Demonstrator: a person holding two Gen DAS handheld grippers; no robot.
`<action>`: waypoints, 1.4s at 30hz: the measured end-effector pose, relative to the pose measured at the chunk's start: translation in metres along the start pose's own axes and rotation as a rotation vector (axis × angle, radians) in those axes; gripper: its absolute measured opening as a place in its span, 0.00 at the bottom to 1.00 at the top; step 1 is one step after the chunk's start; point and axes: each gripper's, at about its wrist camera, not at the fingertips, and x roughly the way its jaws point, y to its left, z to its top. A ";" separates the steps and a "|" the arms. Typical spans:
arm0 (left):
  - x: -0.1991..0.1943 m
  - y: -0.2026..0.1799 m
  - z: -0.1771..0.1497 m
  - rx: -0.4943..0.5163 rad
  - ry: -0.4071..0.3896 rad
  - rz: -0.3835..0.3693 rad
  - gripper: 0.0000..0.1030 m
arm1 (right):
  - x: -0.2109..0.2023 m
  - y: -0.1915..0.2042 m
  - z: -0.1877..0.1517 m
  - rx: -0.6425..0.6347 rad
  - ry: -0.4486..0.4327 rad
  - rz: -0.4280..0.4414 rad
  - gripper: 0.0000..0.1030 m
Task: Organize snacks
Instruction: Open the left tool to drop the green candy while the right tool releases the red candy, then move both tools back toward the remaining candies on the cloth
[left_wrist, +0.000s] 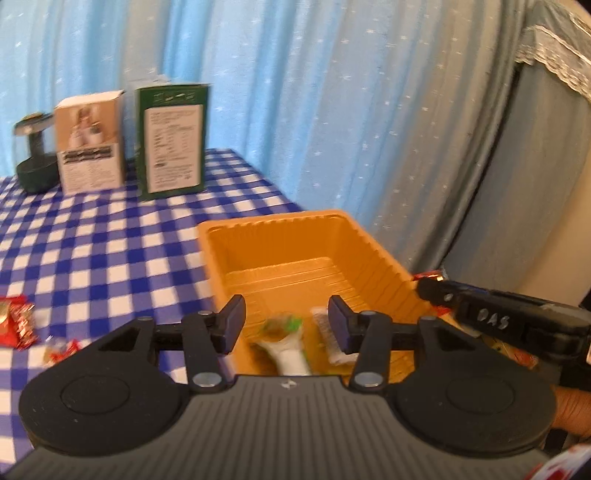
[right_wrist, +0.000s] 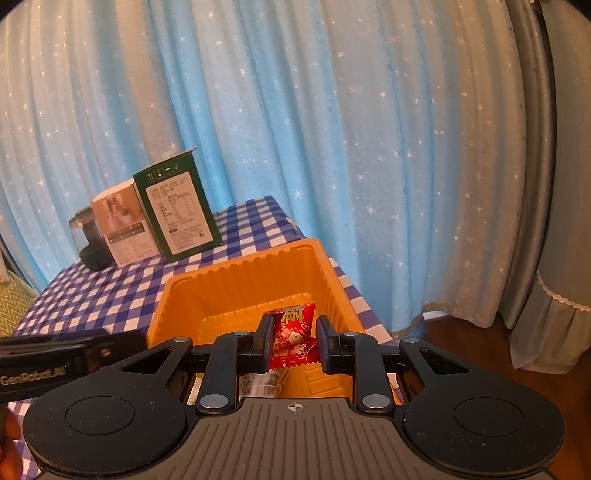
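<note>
An orange plastic tray (left_wrist: 295, 236) stands on the blue-checked table; it also shows in the right wrist view (right_wrist: 207, 295). My left gripper (left_wrist: 286, 323) is open and empty, over the tray's near end. Below it in the tray lie a blurred green-and-white snack (left_wrist: 286, 347) and a clear-wrapped snack (left_wrist: 328, 336). My right gripper (right_wrist: 291, 341) hangs over the tray with a red snack packet (right_wrist: 291, 332) between its fingers; the jaws stand slightly apart from the packet, so the grip is uncertain. The right gripper also shows in the left view (left_wrist: 428, 288).
A green box (left_wrist: 171, 142), a white box (left_wrist: 90, 142) and a dark jar-like gadget (left_wrist: 35, 162) stand at the table's back. Red-wrapped snacks (left_wrist: 18, 321) lie on the cloth at left. A blue starred curtain hangs behind; the table edge runs along the right.
</note>
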 end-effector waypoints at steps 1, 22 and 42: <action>-0.003 0.005 -0.002 -0.019 0.001 0.008 0.44 | 0.000 0.000 0.000 -0.001 0.000 0.001 0.24; -0.048 0.026 -0.017 -0.066 -0.022 0.105 0.46 | -0.005 0.008 0.000 0.033 -0.015 0.083 0.24; -0.065 0.032 -0.025 -0.074 -0.027 0.116 0.52 | -0.014 0.010 0.004 0.071 -0.064 0.090 0.59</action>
